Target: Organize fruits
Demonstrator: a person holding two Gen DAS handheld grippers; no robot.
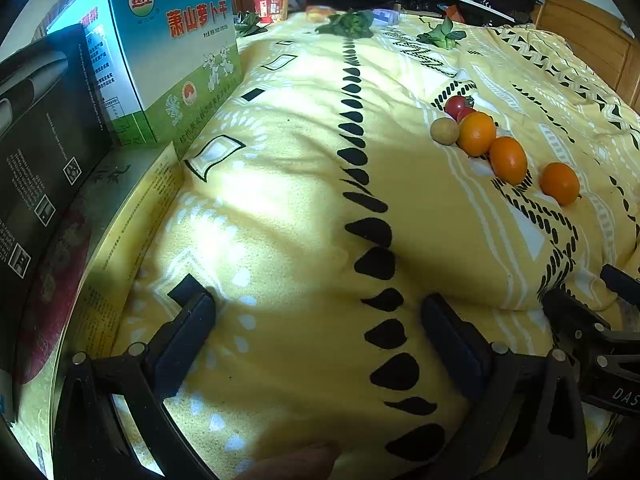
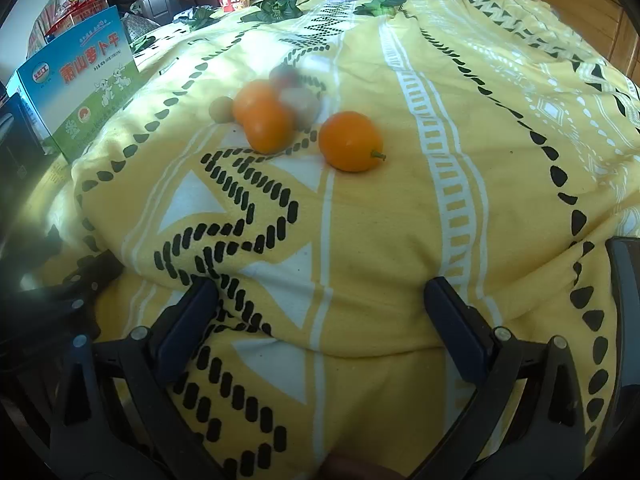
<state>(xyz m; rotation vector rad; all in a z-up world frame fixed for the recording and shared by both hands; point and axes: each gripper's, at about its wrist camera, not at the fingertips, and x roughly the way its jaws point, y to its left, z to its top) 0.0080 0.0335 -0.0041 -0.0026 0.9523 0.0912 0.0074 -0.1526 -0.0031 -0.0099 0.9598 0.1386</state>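
Left claw (image 1: pixel 318 320): both fingers stand wide apart and hold nothing; it rests low over the yellow blanket (image 1: pixel 280 200).
Right claw (image 2: pixel 320 308): also wide and with nothing between the fingers, low over the same blanket on the bed.
Fruits: three oranges, one small brown fruit (image 1: pixel 444 131) and red tomatoes (image 1: pixel 459 106) lie on the blanket in a loose group.
Single orange (image 2: pixel 350 141): it lies a little apart from the group, its stem pointing to the right in the right wrist view.
Pair of oranges (image 2: pixel 262 116): they touch each other, with the brown fruit just beside them on the left.
Direction: for the right claw the fruits are almost straight ahead; for the left claw they lie ahead and far to the right.
Nearer claw: I judge the right one is better placed, and the single orange is its easiest first target.
Side things: a blue and green box (image 1: pixel 168 52) stands at the left edge of the bed.
Destination: no bowl or basket is visible, so I cannot tell where the fruits should go.
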